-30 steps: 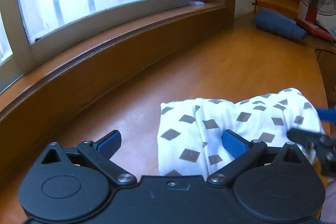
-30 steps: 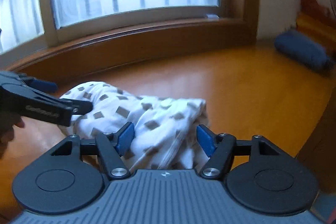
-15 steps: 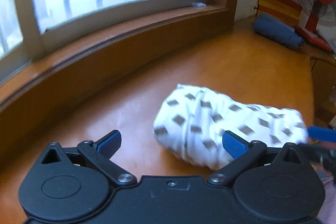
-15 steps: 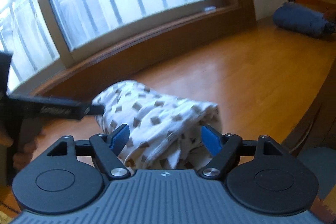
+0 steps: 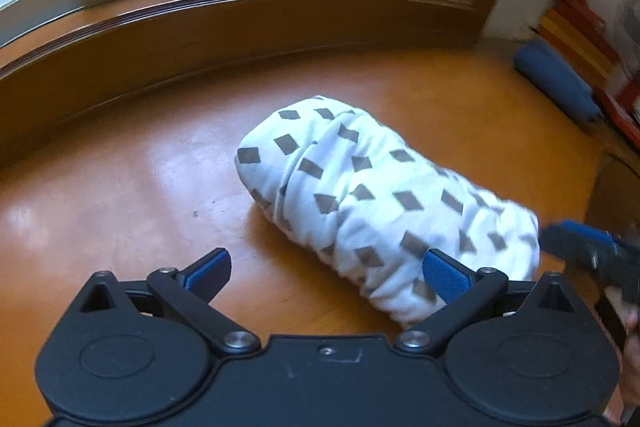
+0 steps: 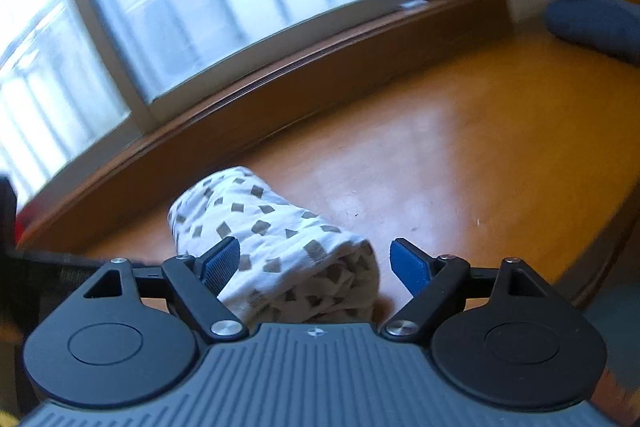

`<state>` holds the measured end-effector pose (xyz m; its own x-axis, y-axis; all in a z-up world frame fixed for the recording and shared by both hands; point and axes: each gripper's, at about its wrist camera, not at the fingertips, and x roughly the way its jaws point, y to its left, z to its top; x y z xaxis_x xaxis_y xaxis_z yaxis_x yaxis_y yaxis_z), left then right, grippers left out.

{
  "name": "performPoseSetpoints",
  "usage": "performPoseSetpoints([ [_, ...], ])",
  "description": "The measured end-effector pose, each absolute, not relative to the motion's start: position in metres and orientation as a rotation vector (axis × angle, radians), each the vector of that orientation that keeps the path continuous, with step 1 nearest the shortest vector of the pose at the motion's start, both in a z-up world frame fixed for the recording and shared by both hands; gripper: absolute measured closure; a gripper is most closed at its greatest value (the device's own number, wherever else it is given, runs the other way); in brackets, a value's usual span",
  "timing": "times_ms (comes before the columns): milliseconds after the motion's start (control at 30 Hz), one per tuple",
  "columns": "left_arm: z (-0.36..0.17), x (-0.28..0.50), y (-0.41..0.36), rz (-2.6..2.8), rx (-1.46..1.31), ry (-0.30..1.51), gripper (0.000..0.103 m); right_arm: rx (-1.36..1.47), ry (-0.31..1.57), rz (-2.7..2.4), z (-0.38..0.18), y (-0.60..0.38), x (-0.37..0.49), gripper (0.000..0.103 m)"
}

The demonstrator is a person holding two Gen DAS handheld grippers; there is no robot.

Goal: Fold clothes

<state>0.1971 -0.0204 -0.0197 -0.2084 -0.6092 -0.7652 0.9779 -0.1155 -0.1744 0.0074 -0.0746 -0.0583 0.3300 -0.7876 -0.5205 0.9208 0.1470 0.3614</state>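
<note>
A rolled white garment with grey diamonds point(image 5: 380, 195) lies on the orange wooden tabletop point(image 5: 120, 195). My left gripper point(image 5: 326, 265) is open, a little back from the roll's near side, and its right pad overlaps the cloth only in the picture. At the roll's right end is my right gripper point(image 5: 588, 251). In the right wrist view the roll point(image 6: 272, 239) points away from me with its near end between the jaws. The right gripper point(image 6: 316, 261) is opening and its pads are not pressing the cloth. The left gripper's black body point(image 6: 40, 259) shows at the left edge.
A blue rolled bundle point(image 5: 556, 87) lies at the far right by the wall, also the blue bundle point(image 6: 596, 23) in the right wrist view. A wooden window sill point(image 5: 240, 3) runs along the back. The table's edge point(image 6: 600, 259) curves down on the right.
Both grippers have drawn back from the roll, which now lies free on the table. The right jaws have widened off the cloth. The left view has rolled and tilted down.
</note>
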Motion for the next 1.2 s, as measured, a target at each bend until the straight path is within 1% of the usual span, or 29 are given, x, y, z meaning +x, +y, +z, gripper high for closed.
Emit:
performPoseSetpoints([
  [133,-0.018,0.180,-0.016,-1.504,0.548,0.866,0.000,0.643,0.282,-1.082,-0.059,-0.088,-0.018,0.018],
  [333,-0.005,0.157,0.001,-1.318,0.415,0.879,0.000,0.634,0.367,-0.835,-0.060,-0.117,-0.045,0.018],
  [500,0.012,0.140,0.001,-1.239,0.416,0.835,0.000,0.661,0.423,-0.674,-0.066,-0.139,-0.030,0.018],
  [667,0.013,0.135,-0.013,-1.206,0.485,0.766,0.000,0.654,0.478,-0.597,-0.069,-0.156,-0.010,0.018],
  [800,0.001,0.144,-0.027,-1.238,0.467,0.801,0.000,0.562,0.547,-0.553,-0.063,-0.160,0.003,0.017],
  [933,-0.013,0.147,-0.037,-1.244,0.461,0.875,0.000,0.576,0.582,-0.507,-0.068,-0.168,0.006,0.016],
  [1000,-0.018,0.146,-0.039,-1.252,0.470,0.897,0.000,0.603,0.612,-0.474,-0.070,-0.175,0.011,0.014],
  [1100,-0.023,0.143,-0.040,-1.250,0.490,0.884,0.000,0.584,0.664,-0.436,-0.069,-0.178,0.017,0.012],
  [1167,-0.025,0.142,-0.039,-1.247,0.484,0.891,0.000,0.547,0.701,-0.430,-0.069,-0.178,0.021,0.003],
  [1200,-0.028,0.143,-0.039,-1.241,0.476,0.909,0.000,0.531,0.720,-0.426,-0.069,-0.178,0.023,0.001],
])
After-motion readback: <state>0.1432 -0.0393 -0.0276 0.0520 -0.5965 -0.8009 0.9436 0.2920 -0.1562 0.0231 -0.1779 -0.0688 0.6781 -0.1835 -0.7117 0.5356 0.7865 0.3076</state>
